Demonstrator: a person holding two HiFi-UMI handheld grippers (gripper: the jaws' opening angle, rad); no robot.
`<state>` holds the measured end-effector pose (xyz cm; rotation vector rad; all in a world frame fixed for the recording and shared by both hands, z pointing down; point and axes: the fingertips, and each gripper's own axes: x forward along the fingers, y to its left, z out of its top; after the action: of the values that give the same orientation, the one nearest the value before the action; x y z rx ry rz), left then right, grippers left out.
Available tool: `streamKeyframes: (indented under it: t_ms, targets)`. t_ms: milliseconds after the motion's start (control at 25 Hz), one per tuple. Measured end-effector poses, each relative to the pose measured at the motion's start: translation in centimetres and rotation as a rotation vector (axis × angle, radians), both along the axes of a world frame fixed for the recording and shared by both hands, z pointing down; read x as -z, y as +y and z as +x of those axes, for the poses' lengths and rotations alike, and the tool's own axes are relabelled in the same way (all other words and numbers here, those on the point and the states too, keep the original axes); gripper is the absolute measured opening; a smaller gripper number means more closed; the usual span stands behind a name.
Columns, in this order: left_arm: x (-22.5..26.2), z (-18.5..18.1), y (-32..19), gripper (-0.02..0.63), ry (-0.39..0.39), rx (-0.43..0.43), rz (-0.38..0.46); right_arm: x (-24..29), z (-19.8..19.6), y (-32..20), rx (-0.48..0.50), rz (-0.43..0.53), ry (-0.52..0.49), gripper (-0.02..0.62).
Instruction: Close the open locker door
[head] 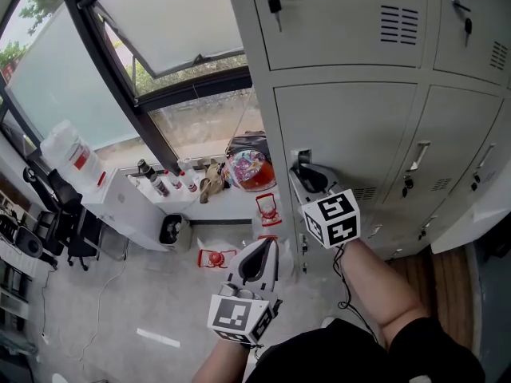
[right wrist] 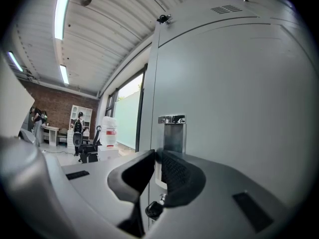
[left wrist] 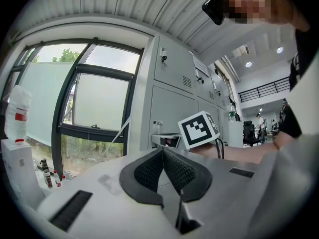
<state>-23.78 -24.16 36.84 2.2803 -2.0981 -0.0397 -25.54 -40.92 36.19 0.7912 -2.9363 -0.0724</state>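
Nearly done, by the look: locker door sits about flush, dead ahead of right gripper, whose jaws are nipped narrowly on its handle. Behind it, left gripper hangs pinched together, empty. Left to do, probably: let go.

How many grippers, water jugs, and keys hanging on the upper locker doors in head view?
Grippers: 2, left gripper, right gripper
Water jug: 1
Hanging keys: 2, left key, right key
Total: 5

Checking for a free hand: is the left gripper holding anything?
No, the left gripper has its jaws together with nothing between them.
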Motion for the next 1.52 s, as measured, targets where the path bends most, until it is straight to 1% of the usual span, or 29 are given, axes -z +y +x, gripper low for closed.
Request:
streamKeyframes:
  t_ms: [280,400,480,520,560,680,840,1040,1280,1360,1520]
  targets:
    - [0.2,0.4,0.0,0.018,-0.002,-0.011,0.002,0.1,1.3,-0.2,-0.004,0.001,-0.006,0.091]
    - [0.0,0.9,0.0,0.017,0.001,-0.02,-0.002,-0.1,2.4,-0.5,-0.02,-0.002,-0.006,0.081]
    - [0.0,1.3,-0.1,0.018,0.006,-0.028,-0.003,-0.4,3.3,-0.8,-0.037,-0.013,-0.012,0.068]
    - [0.0,1.5,-0.1,0.018,0.011,-0.032,-0.003,-0.5,3.7,-1.1,-0.047,-0.022,-0.016,0.078]
    - [0.0,1.8,-0.1,0.018,0.017,-0.037,-0.002,-0.6,4.2,-1.3,-0.056,-0.031,-0.019,0.067]
    - [0.0,2.3,-0.1,0.018,0.016,-0.049,-0.003,-0.9,5.6,-1.9,-0.078,-0.051,-0.021,0.066]
    - [0.1,3.0,0.0,0.017,0.037,-0.057,-0.008,-1.6,7.9,-2.8,-0.138,-0.069,-0.014,0.066]
    - [-0.3,3.6,0.1,0.018,0.028,-0.095,-0.007,-2.0,10.9,-3.1,-0.195,-0.079,-0.016,0.054]
    - [-0.2,4.7,0.7,0.018,0.044,-0.13,-0.011,-2.3,13.5,-1.3,-0.225,-0.075,0.009,0.054]
    - [0.0,5.2,1.1,0.018,0.057,-0.146,-0.013,-2.3,14.1,-0.2,-0.228,-0.072,0.02,0.054]
    - [-0.4,5.8,2.1,0.017,0.048,-0.179,-0.019,-2.5,15.1,2.7,-0.224,-0.07,0.037,0.054]
